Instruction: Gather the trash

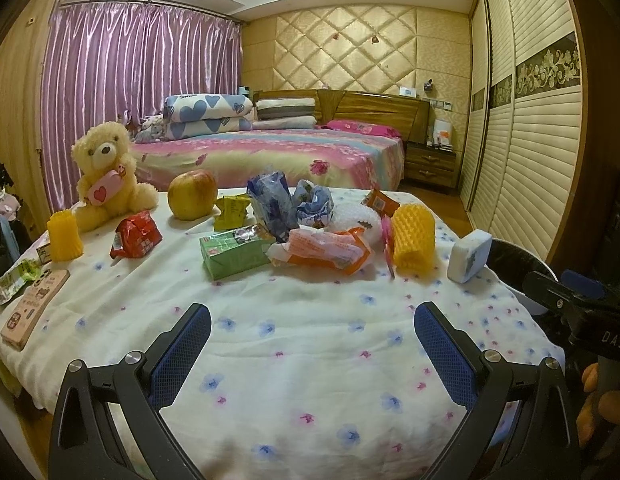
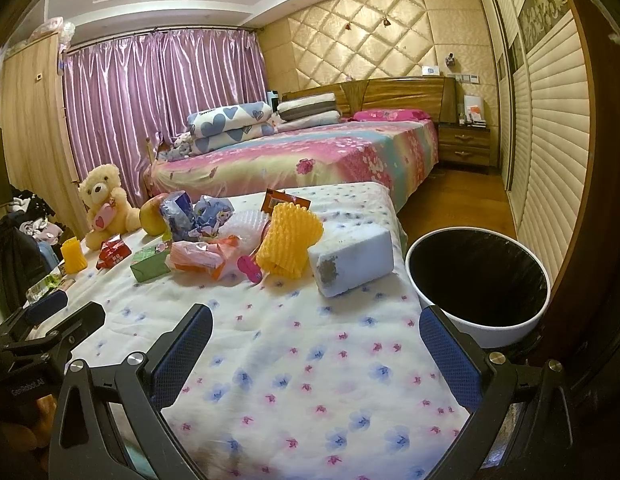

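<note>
Trash lies on a floral-clothed table [image 1: 310,360]: an orange wrapper [image 1: 326,250], a green carton [image 1: 235,252], a red packet [image 1: 135,238], blue crumpled wrappers [image 1: 287,204], yellow foam netting [image 1: 414,240] and a white sponge block [image 1: 468,256]. My left gripper [image 1: 312,346] is open and empty, short of the pile. My right gripper [image 2: 316,350] is open and empty over the table's near right part. A white bin with a black liner [image 2: 478,280] stands off the table's right edge. The sponge block [image 2: 356,260] and the netting [image 2: 287,242] lie just ahead of the right gripper.
A teddy bear [image 1: 105,174], an apple [image 1: 191,194], a second yellow netting [image 1: 63,236] and a phone case [image 1: 33,308] sit at the left. A bed [image 1: 269,152] stands behind, a louvred wardrobe [image 1: 530,140] on the right.
</note>
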`<action>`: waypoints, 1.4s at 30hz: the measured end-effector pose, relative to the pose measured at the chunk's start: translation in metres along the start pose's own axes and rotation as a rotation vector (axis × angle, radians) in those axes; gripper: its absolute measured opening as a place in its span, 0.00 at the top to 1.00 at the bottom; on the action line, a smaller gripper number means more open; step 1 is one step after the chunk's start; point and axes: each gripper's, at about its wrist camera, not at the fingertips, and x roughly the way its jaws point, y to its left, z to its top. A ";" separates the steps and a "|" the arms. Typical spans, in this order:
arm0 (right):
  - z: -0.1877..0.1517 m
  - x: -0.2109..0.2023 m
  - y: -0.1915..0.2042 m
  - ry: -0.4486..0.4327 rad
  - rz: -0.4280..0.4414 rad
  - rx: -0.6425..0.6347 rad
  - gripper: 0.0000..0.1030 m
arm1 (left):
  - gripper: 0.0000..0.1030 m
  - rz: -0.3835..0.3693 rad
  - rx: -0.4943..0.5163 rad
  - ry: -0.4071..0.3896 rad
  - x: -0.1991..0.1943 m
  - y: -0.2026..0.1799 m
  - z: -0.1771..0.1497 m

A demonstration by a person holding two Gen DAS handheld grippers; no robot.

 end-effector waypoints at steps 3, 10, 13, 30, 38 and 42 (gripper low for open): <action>0.000 0.001 -0.002 0.005 0.001 0.003 0.00 | 0.01 0.000 -0.001 0.007 0.002 0.000 0.000; -0.002 0.009 -0.008 0.033 0.011 0.017 0.00 | 0.01 -0.008 -0.008 0.040 0.013 0.003 0.001; -0.002 0.013 -0.010 0.042 0.010 0.028 0.00 | 0.01 -0.018 -0.006 0.055 0.020 0.003 0.003; 0.012 0.053 -0.037 0.123 -0.021 0.082 0.10 | 0.11 -0.037 -0.003 0.151 0.085 -0.006 0.026; 0.019 0.071 -0.053 0.160 0.003 0.117 0.16 | 0.25 -0.102 0.011 0.193 0.115 -0.022 0.039; 0.023 0.080 -0.057 0.178 0.028 0.121 0.16 | 0.32 -0.125 0.015 0.222 0.132 -0.025 0.046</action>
